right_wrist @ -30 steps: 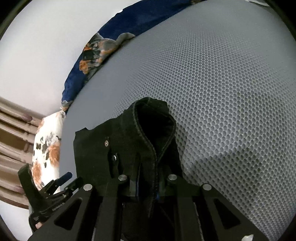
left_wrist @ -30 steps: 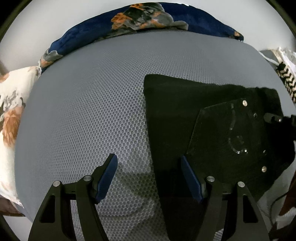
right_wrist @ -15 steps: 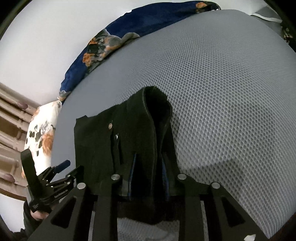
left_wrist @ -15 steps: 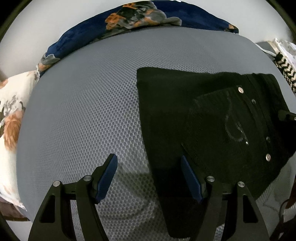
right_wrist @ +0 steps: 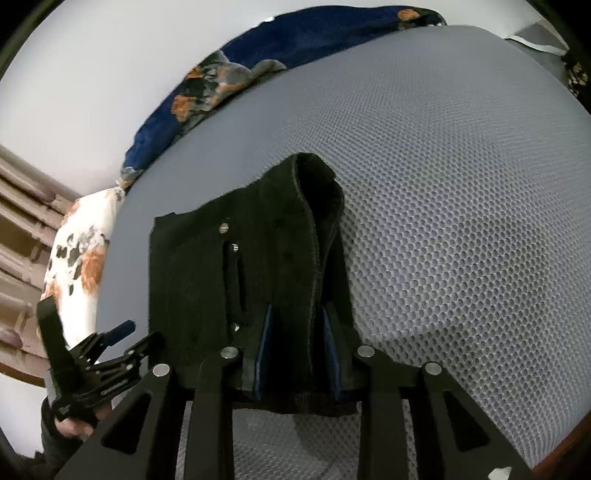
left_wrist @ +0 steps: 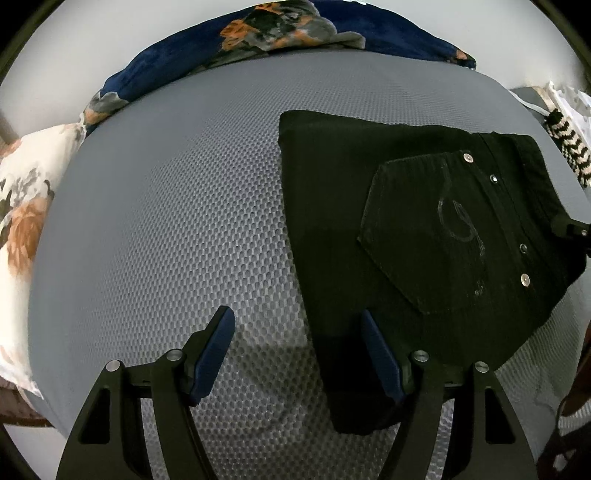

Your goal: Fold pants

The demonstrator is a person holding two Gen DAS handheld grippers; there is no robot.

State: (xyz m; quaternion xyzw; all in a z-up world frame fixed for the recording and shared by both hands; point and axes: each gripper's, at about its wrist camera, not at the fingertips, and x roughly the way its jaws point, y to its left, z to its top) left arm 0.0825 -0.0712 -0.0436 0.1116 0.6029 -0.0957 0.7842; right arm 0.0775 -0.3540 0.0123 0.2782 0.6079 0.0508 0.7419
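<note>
Black pants (left_wrist: 406,240) lie folded on the grey mesh mattress (left_wrist: 177,206), back pocket and rivets facing up. My left gripper (left_wrist: 297,328) is open and empty, just above the mattress at the near left edge of the pants; its right finger is over the fabric. In the right wrist view the pants (right_wrist: 207,273) show their waistband end. My right gripper (right_wrist: 297,317) has its fingers partly apart around the waistband fold, which stands raised between the blue pads. The left gripper also shows in the right wrist view (right_wrist: 110,343).
A navy floral blanket (left_wrist: 288,33) lies along the far edge of the mattress. A white floral pillow (left_wrist: 26,206) sits at the left. A black-and-white striped cloth (left_wrist: 569,147) lies at the far right. Wooden furniture (right_wrist: 18,229) stands left.
The right gripper lowered the waistband onto the mattress and its fingers have spread from shut to partly apart. The pants now lie flatter. The left gripper stayed open and shifted slightly.
</note>
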